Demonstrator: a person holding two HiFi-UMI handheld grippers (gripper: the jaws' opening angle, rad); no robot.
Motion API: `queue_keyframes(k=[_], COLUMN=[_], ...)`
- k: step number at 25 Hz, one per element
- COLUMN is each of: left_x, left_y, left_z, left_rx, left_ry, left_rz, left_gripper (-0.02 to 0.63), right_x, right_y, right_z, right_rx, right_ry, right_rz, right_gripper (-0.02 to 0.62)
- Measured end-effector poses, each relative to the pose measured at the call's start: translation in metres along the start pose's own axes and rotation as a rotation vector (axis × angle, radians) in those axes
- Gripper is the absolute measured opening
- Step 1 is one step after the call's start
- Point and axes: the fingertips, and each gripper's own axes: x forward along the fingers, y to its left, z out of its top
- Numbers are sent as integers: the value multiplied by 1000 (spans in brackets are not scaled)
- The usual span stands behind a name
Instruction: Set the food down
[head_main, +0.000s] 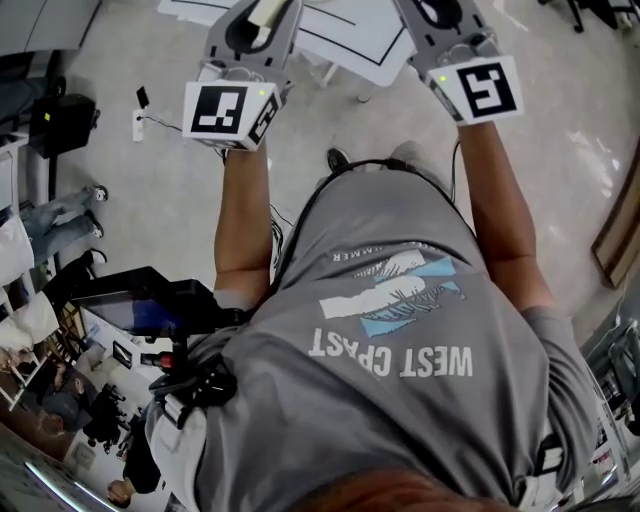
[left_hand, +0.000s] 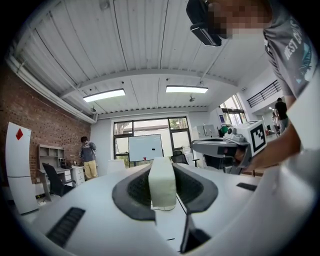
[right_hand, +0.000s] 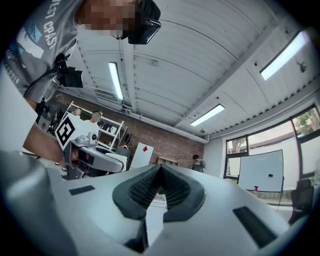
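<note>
A pale cream block of food (left_hand: 162, 182) stands upright between the dark pads of my left gripper (left_hand: 163, 175), which is shut on it. In the head view the left gripper (head_main: 262, 22) is held out at the top left, and a bit of the pale food (head_main: 270, 10) shows in its jaws. My right gripper (right_hand: 160, 172) has its ribbed pads pressed together with nothing between them. The head view has the right gripper (head_main: 440, 12) at the top right, level with the left one. Both point up and away from the person's grey shirt (head_main: 400, 340).
A white table top (head_main: 355, 40) lies just beyond the grippers. A power strip (head_main: 139, 125) sits on the concrete floor. A person in yellow trousers (left_hand: 89, 159) stands by a brick wall (left_hand: 45, 132), and a whiteboard (left_hand: 145, 147) stands before the windows.
</note>
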Motion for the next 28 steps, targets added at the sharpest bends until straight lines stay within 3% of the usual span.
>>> queue_keyframes(k=[8,14,19,28], left_x=[38,80,119,151], left_y=[-1,17,48,54], left_z=[11,18,-19,-19], left_rx=[-9,4,-1,-6], left_ry=[29,64,85,123], left_rz=[12,65,108,169], left_gripper=[106,106,106,106], right_x=[2,32,68,84], right_y=[-38,-71,-90,-113], right_z=[-1,-17,-66,-67], right_rx=[37,91,119,141], right_ry=[31,44,50,53], right_rz=[20,95,153,224], right_gripper=[8,8,8,8])
